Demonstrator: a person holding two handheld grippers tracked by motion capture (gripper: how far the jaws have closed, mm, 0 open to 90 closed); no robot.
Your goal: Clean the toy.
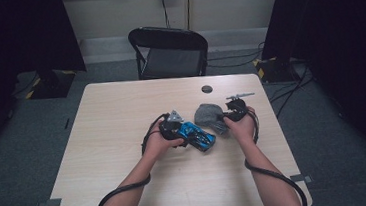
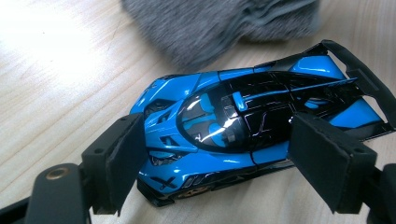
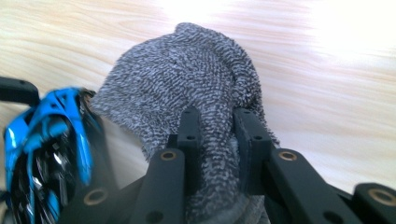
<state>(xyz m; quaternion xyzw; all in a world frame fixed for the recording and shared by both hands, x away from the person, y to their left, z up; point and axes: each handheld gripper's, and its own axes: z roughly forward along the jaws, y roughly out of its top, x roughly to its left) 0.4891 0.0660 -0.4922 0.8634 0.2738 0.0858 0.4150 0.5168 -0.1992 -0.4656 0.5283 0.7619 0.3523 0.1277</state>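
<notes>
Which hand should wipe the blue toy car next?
The right. Its hand-held gripper is already clamped on the grey cloth, right beside the blue toy car. The left hand-held gripper is busy straddling the car on the table.

Black two-jaw left tool (image 2: 219, 154) with brass screws, black trailing cables

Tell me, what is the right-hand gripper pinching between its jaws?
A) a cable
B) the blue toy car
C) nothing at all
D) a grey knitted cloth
D: in the right gripper view, the right gripper has its two black jaws closed on a fold of the grey knitted cloth, while the blue toy car sits off to the side.
</notes>
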